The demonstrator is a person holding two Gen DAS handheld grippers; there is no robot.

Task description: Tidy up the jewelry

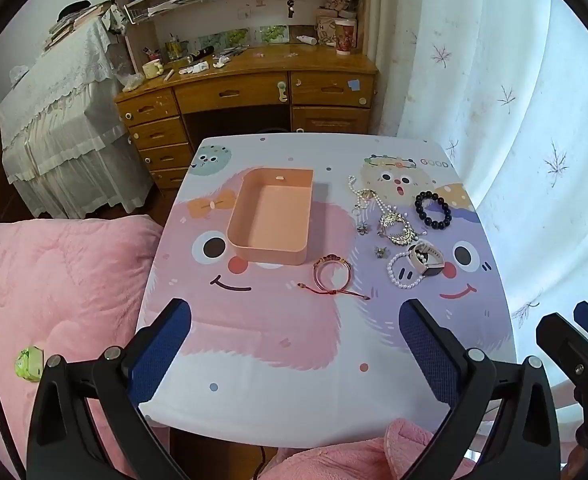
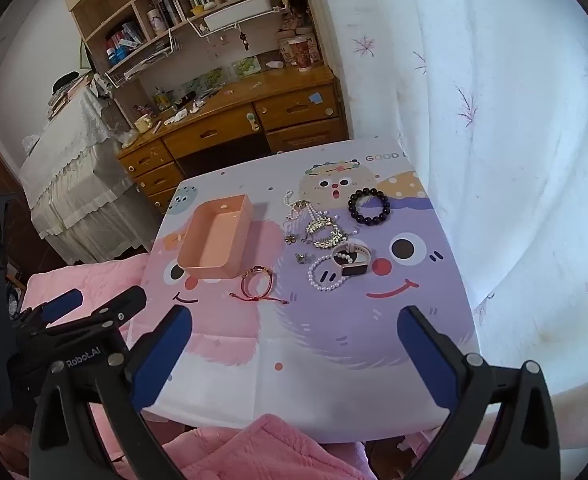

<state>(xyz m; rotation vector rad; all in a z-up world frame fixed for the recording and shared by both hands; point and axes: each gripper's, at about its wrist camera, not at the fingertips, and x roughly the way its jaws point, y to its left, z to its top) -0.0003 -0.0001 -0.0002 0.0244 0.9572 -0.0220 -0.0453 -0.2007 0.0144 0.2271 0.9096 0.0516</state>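
Jewelry (image 1: 398,228) lies loose on the surface (image 1: 294,360) beside the empty tray (image 1: 269,216); light and slippery, so we would pinch each band with our wide-open, empty fingers (image 1: 161,344).

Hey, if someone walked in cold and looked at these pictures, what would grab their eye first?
Probably the empty peach-coloured tray sitting on the cartoon-monster tablecloth. To its right lies a scatter of jewelry: a black bead bracelet, a pearl bracelet and a watch, with a red cord bracelet just in front of the tray. Both grippers, left and right, hang open at the near edge.
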